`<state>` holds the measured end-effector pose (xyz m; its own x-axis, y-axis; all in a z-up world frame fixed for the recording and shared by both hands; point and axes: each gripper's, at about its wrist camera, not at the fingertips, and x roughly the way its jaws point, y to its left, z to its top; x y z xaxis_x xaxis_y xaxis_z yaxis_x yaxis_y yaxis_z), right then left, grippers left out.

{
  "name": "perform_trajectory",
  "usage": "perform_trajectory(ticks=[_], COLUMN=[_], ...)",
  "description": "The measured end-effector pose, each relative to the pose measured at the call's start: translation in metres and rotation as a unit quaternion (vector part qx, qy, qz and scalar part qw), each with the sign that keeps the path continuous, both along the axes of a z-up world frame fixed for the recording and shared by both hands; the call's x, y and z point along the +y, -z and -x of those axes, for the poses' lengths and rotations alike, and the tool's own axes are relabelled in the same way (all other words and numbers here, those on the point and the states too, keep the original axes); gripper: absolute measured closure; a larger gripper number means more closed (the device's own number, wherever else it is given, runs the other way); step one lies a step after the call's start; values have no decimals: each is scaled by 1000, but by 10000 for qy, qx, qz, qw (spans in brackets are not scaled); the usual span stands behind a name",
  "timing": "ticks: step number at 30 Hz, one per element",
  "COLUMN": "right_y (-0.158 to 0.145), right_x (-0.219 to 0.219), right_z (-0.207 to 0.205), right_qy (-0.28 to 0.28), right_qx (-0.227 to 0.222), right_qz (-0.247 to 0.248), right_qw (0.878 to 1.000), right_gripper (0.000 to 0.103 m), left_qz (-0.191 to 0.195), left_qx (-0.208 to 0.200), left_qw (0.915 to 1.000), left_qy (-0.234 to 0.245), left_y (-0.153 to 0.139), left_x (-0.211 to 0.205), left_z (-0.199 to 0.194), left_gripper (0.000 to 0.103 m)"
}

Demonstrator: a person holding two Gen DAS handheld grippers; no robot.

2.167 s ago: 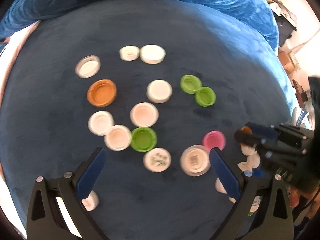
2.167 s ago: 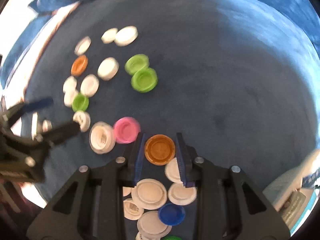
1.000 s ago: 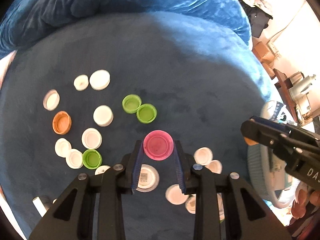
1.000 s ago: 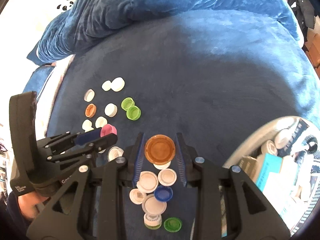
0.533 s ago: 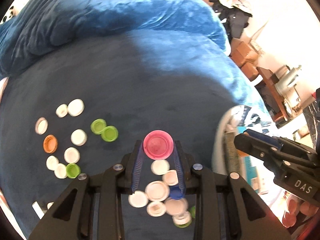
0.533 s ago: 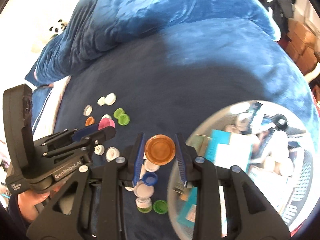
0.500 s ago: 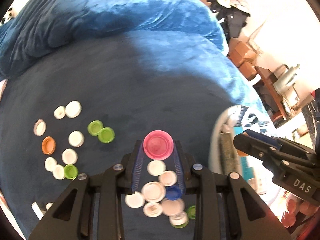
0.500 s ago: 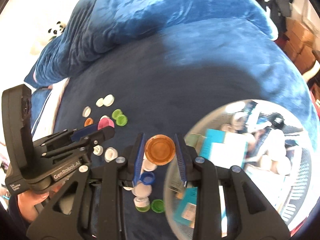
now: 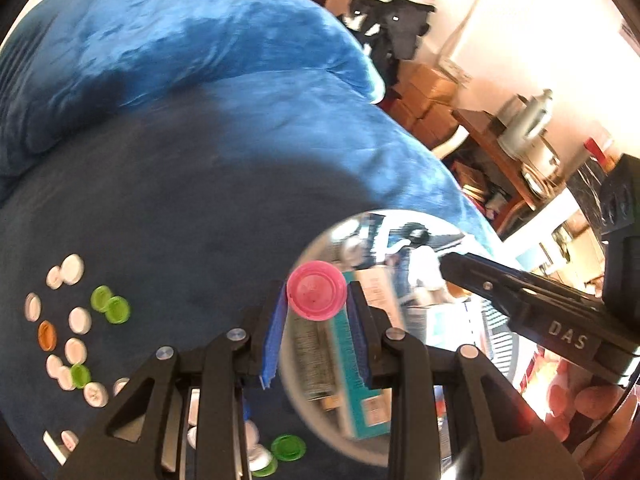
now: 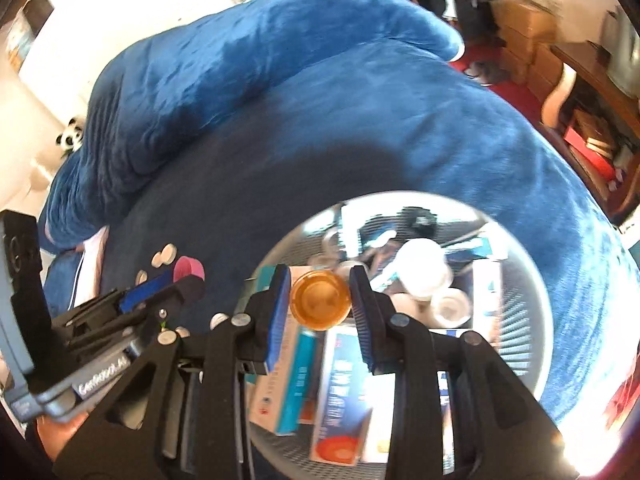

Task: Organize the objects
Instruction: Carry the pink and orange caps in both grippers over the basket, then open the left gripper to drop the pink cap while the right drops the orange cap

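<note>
Both caps have been carried over the basket (image 10: 532, 320) — pink cap (image 9: 317, 296) clenched in the left tool (image 9: 316, 312), orange cap (image 10: 320, 300) in the right tool (image 10: 320, 304) — ready for dropping.

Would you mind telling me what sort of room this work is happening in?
Probably a lived-in bedroom: bottle caps lie on a blue plush bed cover, a round bin of boxes sits beside it, and cardboard boxes are stacked by the wall.
</note>
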<state>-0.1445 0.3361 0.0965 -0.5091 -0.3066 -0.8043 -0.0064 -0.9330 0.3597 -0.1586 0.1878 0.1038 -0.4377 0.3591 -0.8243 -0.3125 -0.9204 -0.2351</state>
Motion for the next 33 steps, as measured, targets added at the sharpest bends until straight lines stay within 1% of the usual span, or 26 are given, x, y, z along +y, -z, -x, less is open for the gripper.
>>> perform_trajectory(ticks=[5,12,13,14,15,16,17,18,19,20,21,22,25,28,33], right_y=[-1,2,5,7,9,10,11,12,12,13,13,13,15,15,14], right_x=[20,48,52,57,60,63,66,68,70,70,71,72,72,71,62], right_z=[0,-1,0,1,1,0,0,0,0,0,-1,-1,-2,-2,-3], right_qy=[288,766,839,897,959,1010,1045,1075,1112,1129,1134,1134,1096,1056,931], right_qx=[43,15,-41,-95,-148,-190,-222,-253,-287,-311,-331,-340,-370,-386,-357], right_qz=[-5,67,137,172,177,150,111,57,-27,-94,-149,-172,-235,-280,-332], right_qw=[9996,9970,9964,9958,9951,9946,9942,9939,9934,9931,9929,9928,9930,9933,9945], right_gripper=[72,71,70,70,64,59,50,38,31,16,6,4,4,3,0], left_qz=[-145,-216,-238,-250,-242,-223,-208,-172,-115,-39,0,40,85,101,160], left_qx=[-74,-117,-149,-167,-170,-138,-100,-53,-30,3,26,47,13,-40,-17], left_qw=[9997,9986,9984,9983,9983,9985,9987,9991,9994,9996,9998,9999,9999,9998,9997], left_qy=[205,475,500,506,496,475,447,388,335,263,214,145,-53,-146,-204], left_y=[0,8,10,12,13,13,12,10,9,8,7,7,9,11,10], left_x=[32,63,67,68,69,69,69,67,65,62,60,57,46,35,25], left_z=[4,9,9,10,10,10,9,9,10,10,10,11,14,14,12], left_gripper=[72,72,71,59,33,20,9,9,8,7,5,4,1,1,1])
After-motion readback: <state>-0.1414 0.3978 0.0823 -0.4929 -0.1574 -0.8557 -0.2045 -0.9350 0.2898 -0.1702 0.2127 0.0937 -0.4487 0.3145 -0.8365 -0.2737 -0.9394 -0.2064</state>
